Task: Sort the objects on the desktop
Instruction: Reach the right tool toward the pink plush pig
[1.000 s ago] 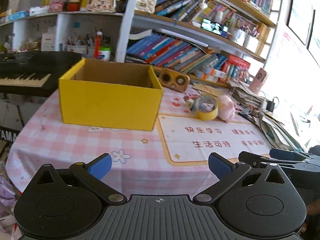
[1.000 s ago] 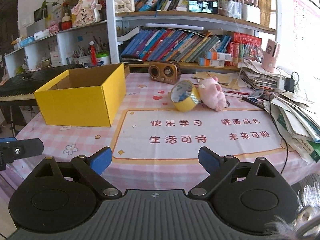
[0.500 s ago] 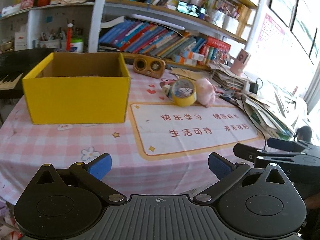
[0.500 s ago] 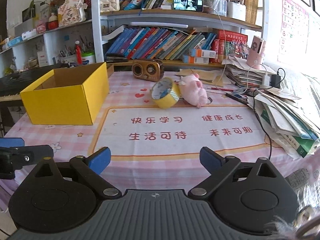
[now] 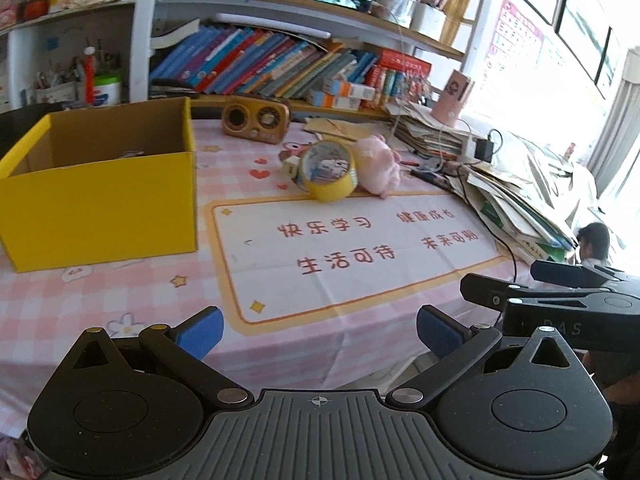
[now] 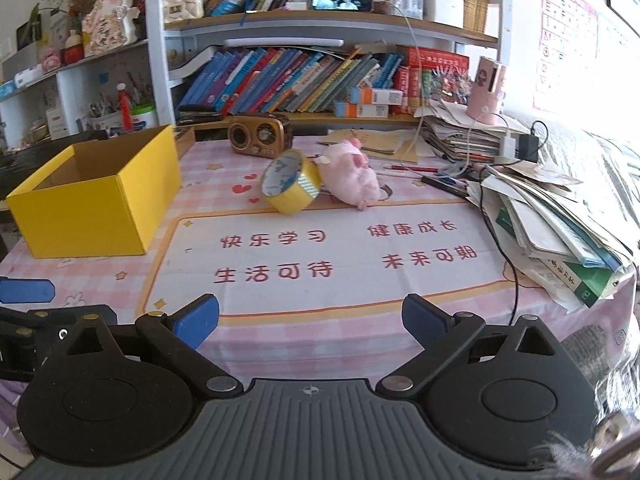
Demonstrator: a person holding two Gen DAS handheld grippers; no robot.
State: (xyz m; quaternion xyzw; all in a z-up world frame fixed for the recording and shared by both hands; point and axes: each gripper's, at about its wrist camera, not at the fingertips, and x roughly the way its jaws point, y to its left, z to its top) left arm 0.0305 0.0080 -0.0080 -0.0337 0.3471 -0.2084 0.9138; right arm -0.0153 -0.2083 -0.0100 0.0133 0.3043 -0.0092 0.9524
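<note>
Both the left gripper [image 5: 318, 326] and right gripper [image 6: 311, 316] were spread, empty; since earlier, yellow box [image 5: 100, 200] and tape roll [image 5: 329, 172] were brought nearer on the bench [image 5: 120, 288].

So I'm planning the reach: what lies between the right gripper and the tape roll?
Only the flat printed mat on the tablecloth; in the right wrist view nothing stands between the right gripper and the tape roll.

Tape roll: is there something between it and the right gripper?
Nothing visible. Only bare mat lies between the open right gripper and the tape roll. The pink plush sits beside the roll, on its right, not in front.
</note>
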